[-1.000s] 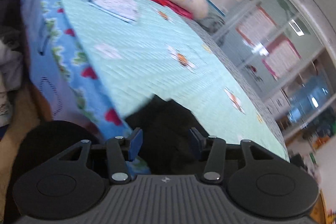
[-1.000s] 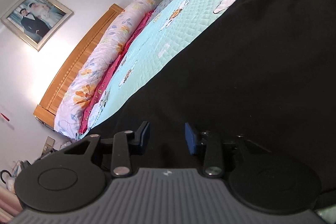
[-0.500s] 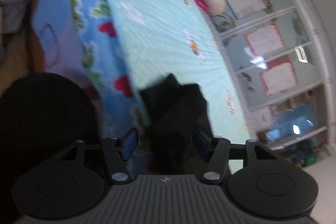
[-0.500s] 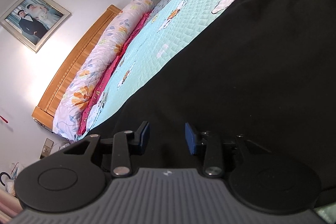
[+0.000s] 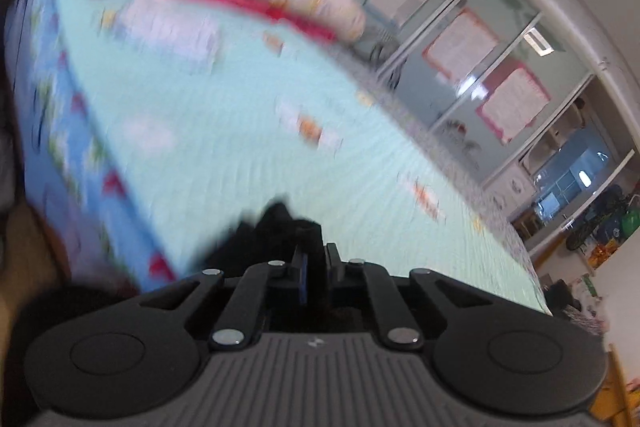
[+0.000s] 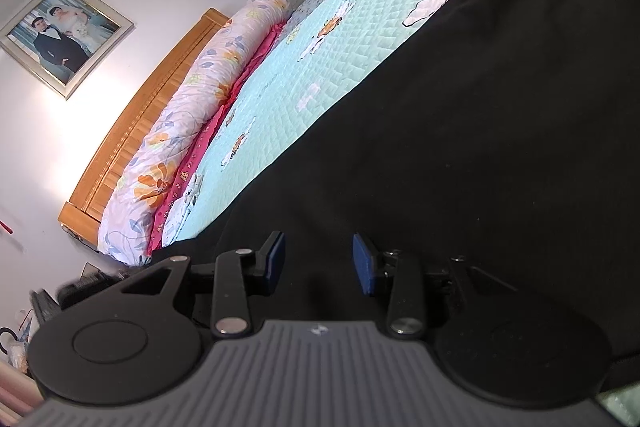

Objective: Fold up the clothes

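Clamping my left gripper (image 5: 315, 269) on a bunched edge of the black garment (image 6: 480, 155) – spread over the mint quilt (image 6: 360, 39) – I hold my right gripper (image 6: 319, 263) parted above it.

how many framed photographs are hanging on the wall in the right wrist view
1: a silver-framed portrait photograph on the white wall, upper left, above the wooden headboard. Others may hang out of view.

Black garment (image 6: 460, 147) on quilted bed (image 6: 340, 67).
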Demonstrator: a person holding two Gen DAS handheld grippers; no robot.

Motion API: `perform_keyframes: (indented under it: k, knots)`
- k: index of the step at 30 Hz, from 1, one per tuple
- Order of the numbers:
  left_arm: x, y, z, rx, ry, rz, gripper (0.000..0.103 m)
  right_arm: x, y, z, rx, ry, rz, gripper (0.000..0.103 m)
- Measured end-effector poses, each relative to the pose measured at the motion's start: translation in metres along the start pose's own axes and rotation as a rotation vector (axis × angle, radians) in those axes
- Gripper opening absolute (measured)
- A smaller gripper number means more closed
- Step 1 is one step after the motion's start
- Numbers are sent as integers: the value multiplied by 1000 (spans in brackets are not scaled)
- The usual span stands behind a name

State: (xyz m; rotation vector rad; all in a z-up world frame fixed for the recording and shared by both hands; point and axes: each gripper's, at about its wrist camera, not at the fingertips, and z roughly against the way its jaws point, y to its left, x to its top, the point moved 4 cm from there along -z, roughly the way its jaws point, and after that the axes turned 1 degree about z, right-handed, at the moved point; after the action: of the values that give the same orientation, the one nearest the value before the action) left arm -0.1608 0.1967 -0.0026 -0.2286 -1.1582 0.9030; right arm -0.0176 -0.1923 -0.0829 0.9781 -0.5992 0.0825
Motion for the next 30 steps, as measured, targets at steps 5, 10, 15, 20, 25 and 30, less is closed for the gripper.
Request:
perform_keyframes:
  k: [5, 10, 15, 20, 25, 30]
  knots:
    - [-1, 1, -1, 36, -1, -52, 8, -1, -1, 1, 3, -5, -1, 40]
    - [-5, 4, -4, 74, 16, -101, 8, 1, -1, 1, 0, -1, -3, 40]
    - [-9, 7, -7, 112, 32, -151, 8, 1, 0, 1, -6, 1, 3, 41]
    - [-22, -24, -28, 0, 132, -217, 11, 0, 4, 0, -15, -3, 19, 44]
    - [-35, 10, -67, 58, 263, -153, 6, 0, 3, 2, -11, -2, 19, 44]
    - [-34, 25, -67, 109, 277, -142, 2, 1, 3, 3, -8, 5, 19, 44]
